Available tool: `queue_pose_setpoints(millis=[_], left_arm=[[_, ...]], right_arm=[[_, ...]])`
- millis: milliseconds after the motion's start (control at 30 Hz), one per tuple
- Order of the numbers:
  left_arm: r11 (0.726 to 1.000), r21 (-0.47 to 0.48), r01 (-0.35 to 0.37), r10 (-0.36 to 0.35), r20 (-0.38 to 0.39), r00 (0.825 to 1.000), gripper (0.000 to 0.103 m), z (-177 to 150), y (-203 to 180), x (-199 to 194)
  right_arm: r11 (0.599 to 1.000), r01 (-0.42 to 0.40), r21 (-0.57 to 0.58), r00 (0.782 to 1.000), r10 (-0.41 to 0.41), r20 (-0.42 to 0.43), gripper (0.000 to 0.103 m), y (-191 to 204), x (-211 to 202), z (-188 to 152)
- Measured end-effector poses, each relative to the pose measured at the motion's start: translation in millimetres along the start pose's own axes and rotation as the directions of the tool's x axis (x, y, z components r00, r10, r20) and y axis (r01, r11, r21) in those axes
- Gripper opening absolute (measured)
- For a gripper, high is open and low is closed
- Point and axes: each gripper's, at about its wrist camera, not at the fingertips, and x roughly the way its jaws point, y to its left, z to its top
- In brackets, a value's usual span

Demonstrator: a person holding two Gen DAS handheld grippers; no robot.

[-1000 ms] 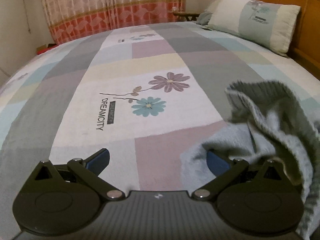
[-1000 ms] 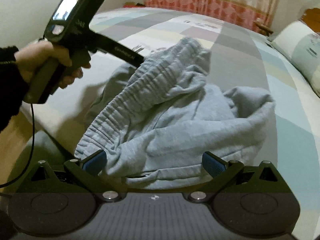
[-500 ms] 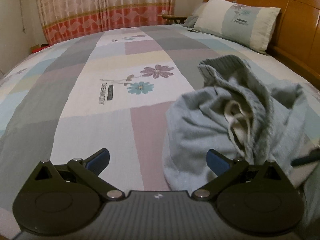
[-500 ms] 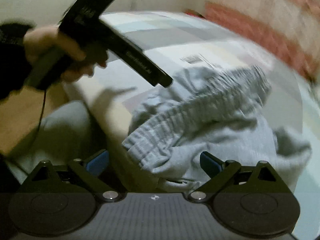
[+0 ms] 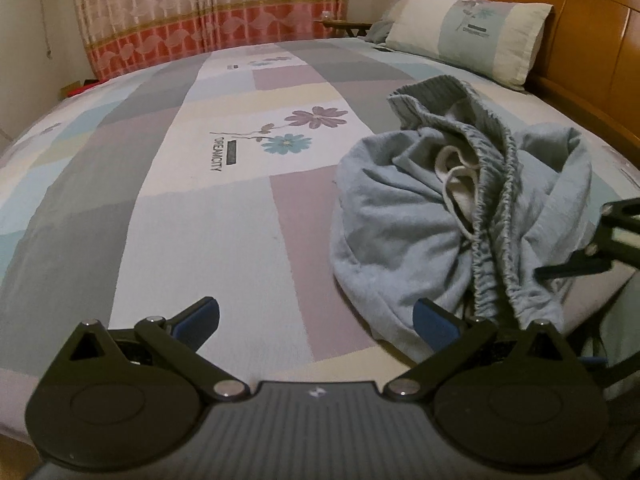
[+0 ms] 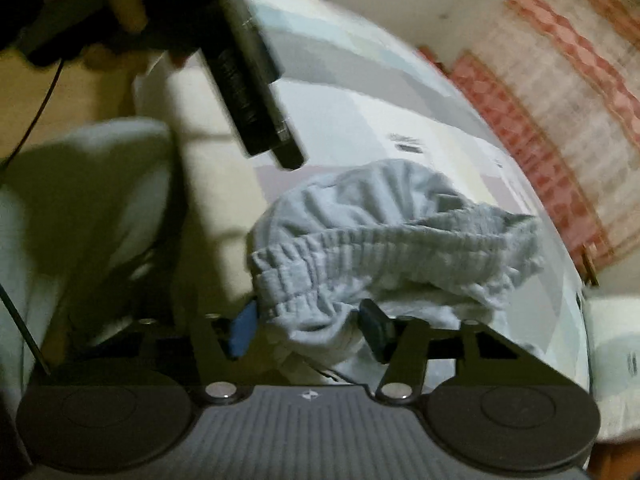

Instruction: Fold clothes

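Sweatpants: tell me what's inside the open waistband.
Inside the sweatpants, past the ribbed waistband, a cream drawstring loops over pale lining. Deeper down, folds cover the rest.

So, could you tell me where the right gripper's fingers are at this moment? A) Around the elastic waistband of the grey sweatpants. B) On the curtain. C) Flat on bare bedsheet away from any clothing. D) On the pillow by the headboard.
A: in the right wrist view the right gripper has its fingers either side of the gathered waistband of the grey sweatpants.
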Motion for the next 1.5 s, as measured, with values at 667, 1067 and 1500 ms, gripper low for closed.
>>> queue_pose_setpoints(millis=[667, 1067, 1500], left_arm=[[0.993, 0.107, 0.053, -0.057, 0.034, 0.998, 0.102, 0, -26, -8], [0.981, 0.175, 0.086, -0.093, 0.030, 0.995, 0.102, 12, -48, 1], [0.977, 0.195, 0.081, -0.092, 0.047, 0.995, 0.102, 29, -57, 7]], right_arm=[[0.965, 0.185, 0.187, 0.983, -0.178, -0.054, 0.026, -90, -36, -39], [0.968, 0.070, 0.242, 0.997, -0.078, 0.022, 0.040, -80, -38, -46], [0.987, 0.011, 0.159, 0.998, -0.021, 0.064, 0.056, -56, -25, -25]])
